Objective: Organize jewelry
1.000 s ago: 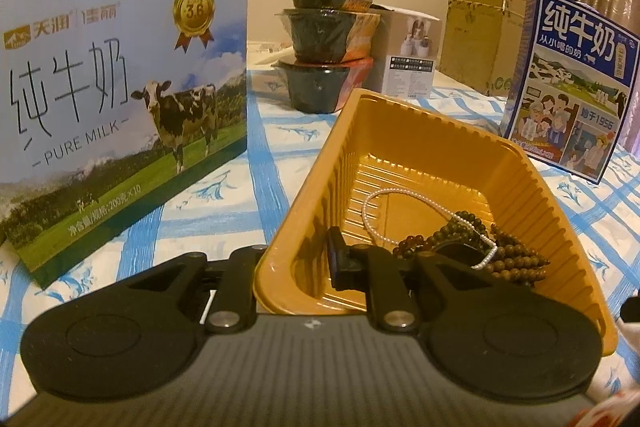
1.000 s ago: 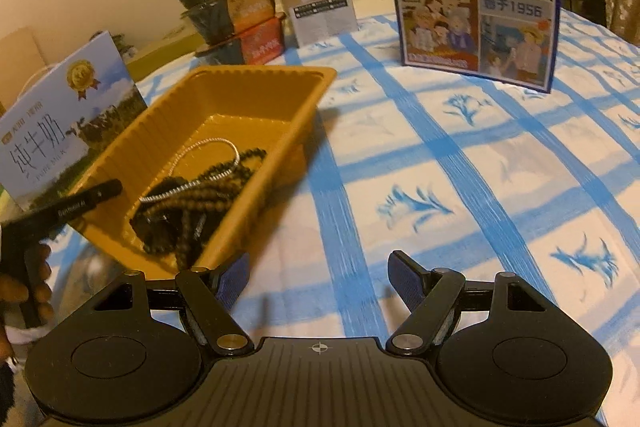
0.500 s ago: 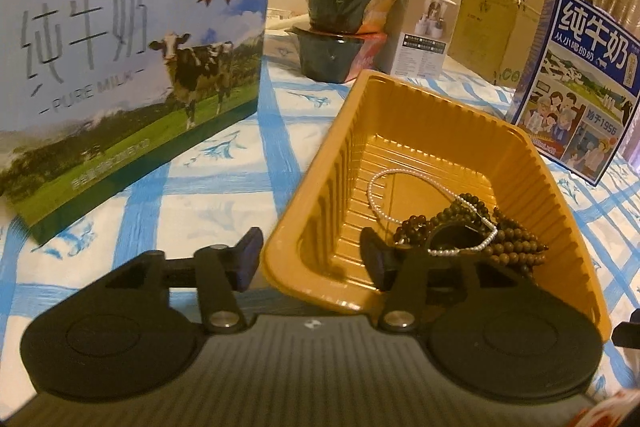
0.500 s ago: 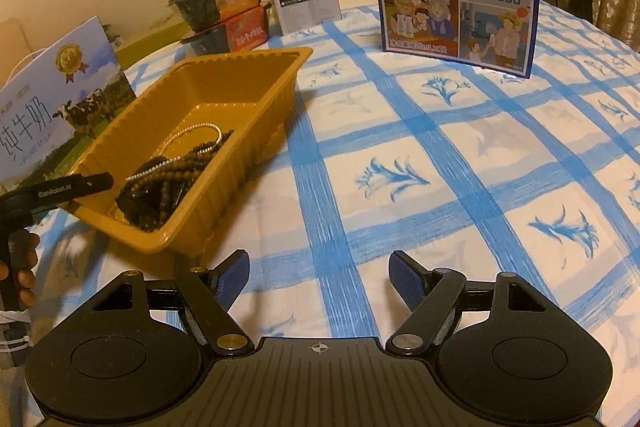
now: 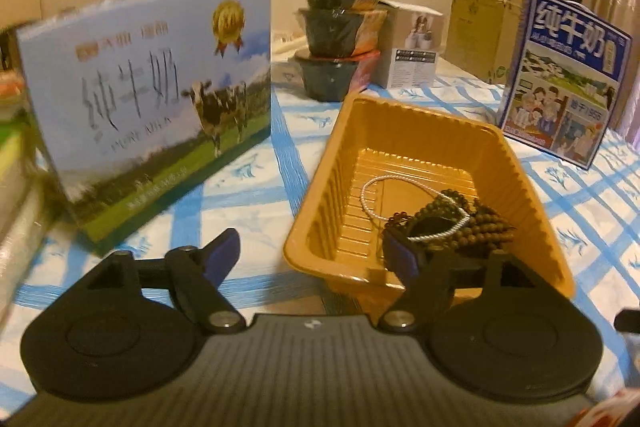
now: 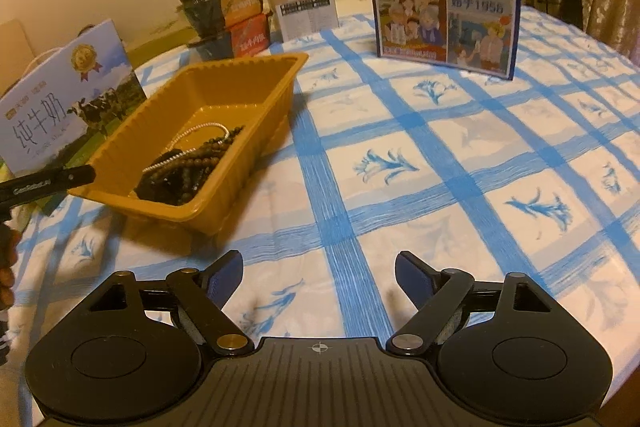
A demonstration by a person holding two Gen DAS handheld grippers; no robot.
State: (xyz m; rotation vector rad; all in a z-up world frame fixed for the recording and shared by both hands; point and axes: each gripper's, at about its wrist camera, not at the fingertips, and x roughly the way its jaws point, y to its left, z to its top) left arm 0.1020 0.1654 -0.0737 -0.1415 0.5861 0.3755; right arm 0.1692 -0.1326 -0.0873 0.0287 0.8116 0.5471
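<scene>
Jewelry: a thin pale bead string (image 5: 404, 203) and a heap of dark brown bead strands (image 5: 468, 223) are seen lying together in the tray, gathered at its near end in the left wrist view; the pale string is looped across the top of the dark heap.
Tray: a yellow ribbed plastic tray (image 5: 320, 187) is set flat on the counter, its long axis running away from the left claw toward the stacked bowls, one short end turned to the camera.
Left claw (image 5: 316, 255): its jaws are opening; the near left corner of the tray is seen between the two tips, but it is not pressed by either.
Right claw (image 6: 319, 273): its jaws are opening, with nothing between them, held over bare cloth to the right of the tray.
Counter (image 6: 480, 167): it is covered by a white cloth with blue checks and flower prints.
Surroundings: a pale blue milk box with a cow (image 5: 160, 107) is stood left of the tray, a dark blue milk box (image 5: 564, 83) right of it, and three stacked dark bowls (image 5: 336, 31) beyond its far end.
</scene>
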